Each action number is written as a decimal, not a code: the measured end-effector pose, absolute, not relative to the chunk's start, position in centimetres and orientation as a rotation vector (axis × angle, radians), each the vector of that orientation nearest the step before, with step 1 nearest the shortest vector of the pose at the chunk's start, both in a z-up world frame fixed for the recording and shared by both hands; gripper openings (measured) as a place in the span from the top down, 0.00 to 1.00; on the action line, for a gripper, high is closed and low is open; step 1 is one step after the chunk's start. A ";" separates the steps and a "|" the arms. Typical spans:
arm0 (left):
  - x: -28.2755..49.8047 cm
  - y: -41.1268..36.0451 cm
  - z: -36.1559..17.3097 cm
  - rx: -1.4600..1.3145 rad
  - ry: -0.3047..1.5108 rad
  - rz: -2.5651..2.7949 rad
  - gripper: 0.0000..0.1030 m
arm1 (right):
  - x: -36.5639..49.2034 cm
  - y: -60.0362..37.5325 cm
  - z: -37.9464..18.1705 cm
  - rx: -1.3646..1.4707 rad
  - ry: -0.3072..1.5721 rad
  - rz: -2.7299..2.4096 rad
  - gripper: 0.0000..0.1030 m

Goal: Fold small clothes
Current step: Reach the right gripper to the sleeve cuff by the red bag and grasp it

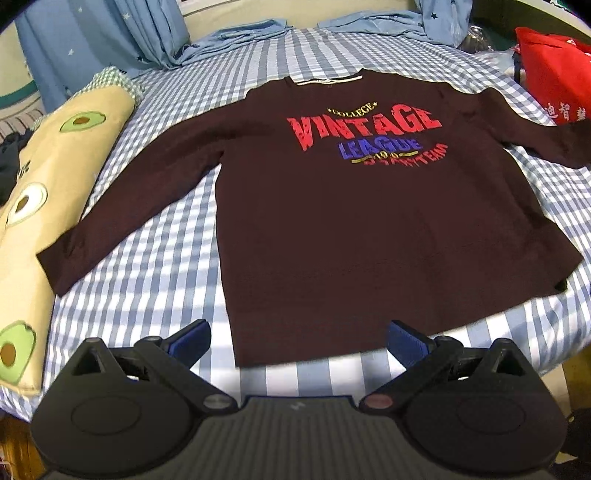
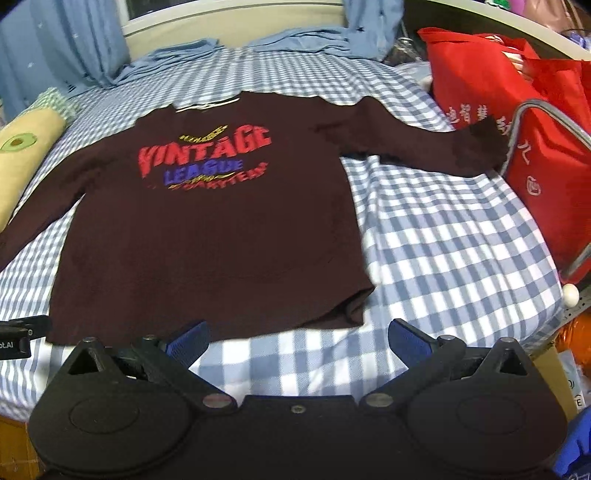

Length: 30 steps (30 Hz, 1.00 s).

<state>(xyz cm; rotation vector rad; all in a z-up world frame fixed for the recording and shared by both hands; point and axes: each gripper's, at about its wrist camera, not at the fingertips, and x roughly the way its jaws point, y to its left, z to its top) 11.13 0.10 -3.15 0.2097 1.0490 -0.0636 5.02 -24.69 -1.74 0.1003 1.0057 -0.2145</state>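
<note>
We hold two grippers above the near edge of a bed, where a dark maroon sweatshirt [image 1: 332,229] lies flat and face up on a blue-and-white checked sheet [image 1: 155,266]. Its chest print, in red, blue and yellow lettering, reads "VINTAGE LEAGUE"; the smaller lines are too blurred for us to read. Both sleeves are spread outward: one reaches toward a yellow avocado-print pillow [image 1: 48,177] on the left side of the bed, the other stretches toward a red bag [image 2: 517,122] on the right, its cuff ending just beside or against the bag.

Our left gripper [image 1: 297,341] hovers with its jaws spread wide and nothing between them. Its blue-padded fingers [image 1: 192,338] frame the left part of the hem, and we cannot tell whether they touch the fabric.

Our right gripper [image 2: 297,339] is likewise wide apart and empty, poised near the sweatshirt's lower right corner, with bare sheet between its fingers. Part of the left gripper shows at the left edge of the right wrist view.

At the head of the bed, blue star-patterned curtains [image 1: 122,33] hang down, and folded light-blue cloth [image 2: 306,38] lies beyond the collar.
</note>
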 end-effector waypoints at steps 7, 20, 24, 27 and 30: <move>16.9 -2.7 -3.0 0.213 1.055 -0.038 0.01 | 9.4 -28.7 -2.0 0.144 1.000 -0.251 0.00; 26.0 -11.3 -4.1 0.133 1.171 0.011 0.01 | 17.0 -42.1 -4.4 0.311 0.828 -0.374 0.00; 27.7 -13.8 -4.3 0.182 1.200 0.028 0.01 | 18.7 -46.4 -5.4 0.306 0.768 -0.448 0.00; 28.8 -15.1 -4.2 0.180 1.223 0.030 0.01 | 20.3 -49.5 -6.4 0.292 0.745 -0.488 0.00; 29.8 -16.0 -4.1 0.171 1.243 0.042 0.01 | 22.0 -52.8 -7.6 0.317 0.754 -0.525 0.00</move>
